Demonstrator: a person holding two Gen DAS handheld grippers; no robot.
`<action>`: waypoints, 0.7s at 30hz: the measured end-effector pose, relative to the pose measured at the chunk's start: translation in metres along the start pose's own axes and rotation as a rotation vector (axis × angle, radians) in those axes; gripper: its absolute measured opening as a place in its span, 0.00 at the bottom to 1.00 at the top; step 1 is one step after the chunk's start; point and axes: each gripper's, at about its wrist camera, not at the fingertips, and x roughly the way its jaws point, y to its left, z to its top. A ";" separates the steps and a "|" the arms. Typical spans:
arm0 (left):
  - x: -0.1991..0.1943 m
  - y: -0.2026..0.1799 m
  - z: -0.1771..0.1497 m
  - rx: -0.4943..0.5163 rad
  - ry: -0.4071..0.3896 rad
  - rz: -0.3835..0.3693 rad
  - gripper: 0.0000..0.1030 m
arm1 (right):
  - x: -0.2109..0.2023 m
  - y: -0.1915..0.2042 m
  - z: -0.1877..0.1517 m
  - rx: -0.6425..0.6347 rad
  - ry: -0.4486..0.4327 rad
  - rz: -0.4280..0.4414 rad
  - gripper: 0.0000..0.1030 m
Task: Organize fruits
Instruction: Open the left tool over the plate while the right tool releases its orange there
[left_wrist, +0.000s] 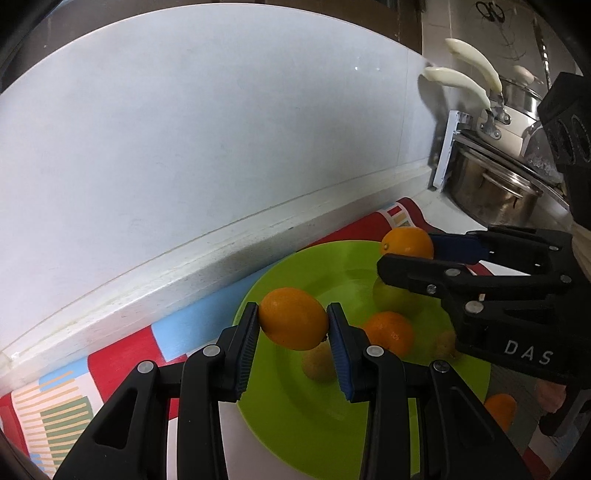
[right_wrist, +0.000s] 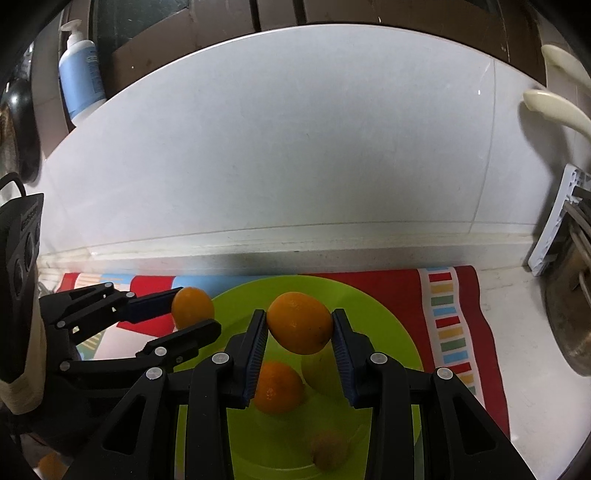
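Note:
A green plate (left_wrist: 295, 424) lies on a striped mat; it also shows in the right wrist view (right_wrist: 384, 325). My left gripper (left_wrist: 291, 323) is shut on an orange (left_wrist: 293, 323) held above the plate's left part. My right gripper (right_wrist: 300, 323) is shut on another orange (right_wrist: 300, 322) above the plate. The right gripper (left_wrist: 402, 254) with its orange (left_wrist: 408, 242) shows in the left view at the plate's far rim. The left gripper (right_wrist: 184, 314) with its orange (right_wrist: 192, 306) shows in the right view. One orange (left_wrist: 388, 331) rests on the plate, also visible in the right view (right_wrist: 277, 387).
A colourful striped mat (left_wrist: 122, 354) covers the counter against a white wall ledge (left_wrist: 184, 273). Metal pots (left_wrist: 491, 188) with cream handles stand at the right. Another orange (left_wrist: 500, 408) lies off the plate near the right. A blue soap bottle (right_wrist: 79, 70) stands far left.

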 end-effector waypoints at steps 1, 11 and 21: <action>-0.001 -0.001 0.000 0.003 -0.003 0.000 0.38 | 0.001 0.000 -0.001 0.002 0.002 0.003 0.35; -0.031 -0.003 0.002 0.006 -0.050 0.051 0.47 | -0.018 0.000 -0.002 0.008 -0.033 -0.031 0.40; -0.087 -0.012 0.000 0.011 -0.135 0.087 0.63 | -0.064 0.009 -0.011 0.005 -0.100 -0.068 0.40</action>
